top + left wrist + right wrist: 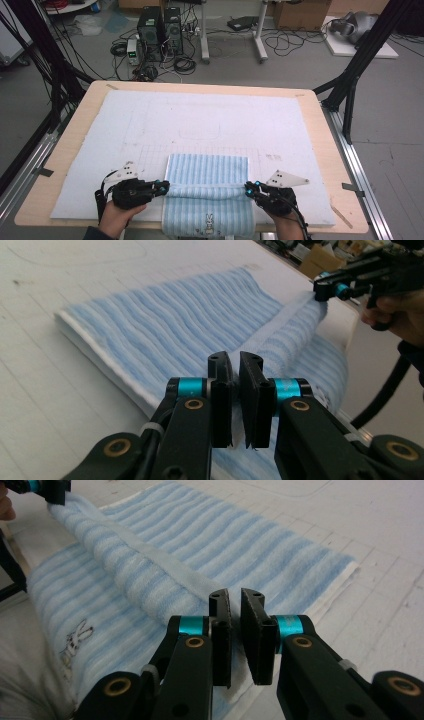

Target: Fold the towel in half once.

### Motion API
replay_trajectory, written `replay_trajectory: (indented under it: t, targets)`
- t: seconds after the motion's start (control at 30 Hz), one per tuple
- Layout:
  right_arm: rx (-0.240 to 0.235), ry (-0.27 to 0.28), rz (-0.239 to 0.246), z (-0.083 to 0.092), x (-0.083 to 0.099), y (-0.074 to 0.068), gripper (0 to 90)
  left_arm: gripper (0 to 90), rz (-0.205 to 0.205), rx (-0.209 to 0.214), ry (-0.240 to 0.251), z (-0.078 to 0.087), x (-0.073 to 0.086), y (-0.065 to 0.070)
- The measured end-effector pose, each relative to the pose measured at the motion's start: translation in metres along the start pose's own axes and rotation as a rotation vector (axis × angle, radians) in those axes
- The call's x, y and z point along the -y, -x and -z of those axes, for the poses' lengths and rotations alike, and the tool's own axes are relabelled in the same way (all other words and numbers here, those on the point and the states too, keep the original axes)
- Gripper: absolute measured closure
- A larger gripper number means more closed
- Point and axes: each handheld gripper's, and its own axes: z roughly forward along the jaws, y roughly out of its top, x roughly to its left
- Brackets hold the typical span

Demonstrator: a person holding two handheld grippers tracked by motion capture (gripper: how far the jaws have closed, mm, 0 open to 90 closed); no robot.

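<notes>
A light-blue striped towel (207,172) lies on the white mat near the table's front edge, its near part hanging over the edge with a small rabbit emblem (209,220). A raised fold runs across it from side to side. My left gripper (166,187) is shut on the fold's left end, and my right gripper (247,189) is shut on its right end. In the left gripper view the jaws (235,360) pinch the towel (165,325), with the other gripper (325,287) at the far end. The right gripper view shows its jaws (235,597) closed on the towel (210,535).
The white padded mat (200,115) covers most of the wooden table (320,130), with faint grid lines drawn on it. Black frame legs (357,65) stand at the table's back corners. Computers and cables (160,30) sit on the floor beyond.
</notes>
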Motion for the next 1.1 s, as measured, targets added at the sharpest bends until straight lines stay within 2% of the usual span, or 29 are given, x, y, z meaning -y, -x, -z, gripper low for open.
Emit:
replay_trajectory:
  t: [0.07,0.1,0.17,0.23,0.33,0.43,0.53,0.67,0.77,0.87,0.9,0.93,1.03,1.1]
  targets:
    - [-0.002,-0.003,-0.009,0.001,0.004,-0.001,82.8,80.9,0.005,0.018,-0.015,0.001,0.003,0.001]
    - [-0.005,-0.004,-0.011,0.002,0.006,-0.001,82.7,76.4,0.010,0.023,-0.026,0.000,0.004,0.001]
    - [-0.013,-0.007,-0.014,0.003,0.008,-0.001,82.0,64.9,0.014,0.007,-0.029,0.001,0.004,0.000]
    - [-0.027,-0.004,-0.021,0.006,0.009,-0.003,77.4,54.4,0.021,-0.010,-0.014,0.002,0.000,-0.002]
    - [-0.048,0.035,-0.025,0.011,0.006,-0.003,71.1,47.4,0.017,-0.032,0.022,0.004,-0.010,-0.008]
    - [-0.014,0.056,-0.026,0.016,-0.002,0.000,66.2,43.5,0.007,-0.053,0.061,0.007,-0.023,-0.012]
    - [0.052,0.058,-0.039,0.014,-0.011,0.010,62.0,40.9,0.009,-0.077,0.099,0.008,-0.034,-0.018]
    - [0.117,0.032,-0.067,-0.002,-0.022,0.028,57.2,39.4,0.018,-0.119,0.099,-0.003,-0.044,-0.034]
    - [0.140,-0.010,-0.075,-0.020,-0.029,0.039,56.0,36.7,-0.007,-0.142,0.109,-0.015,-0.046,-0.045]
    - [0.164,-0.054,-0.062,-0.038,-0.034,0.045,52.2,34.4,0.000,-0.198,0.099,-0.027,-0.048,-0.053]
    - [0.172,-0.067,-0.057,-0.042,-0.036,0.047,51.3,34.4,0.000,-0.229,0.094,-0.030,-0.048,-0.057]
    - [0.176,-0.078,-0.061,-0.047,-0.037,0.049,50.2,34.7,0.016,-0.249,0.091,-0.034,-0.048,-0.060]
    - [0.191,-0.114,-0.052,-0.059,-0.039,0.054,50.3,35.3,0.055,-0.281,0.034,-0.043,-0.045,-0.069]
    - [0.189,-0.143,-0.047,-0.065,-0.038,0.055,53.5,38.8,0.069,-0.289,-0.018,-0.049,-0.043,-0.072]
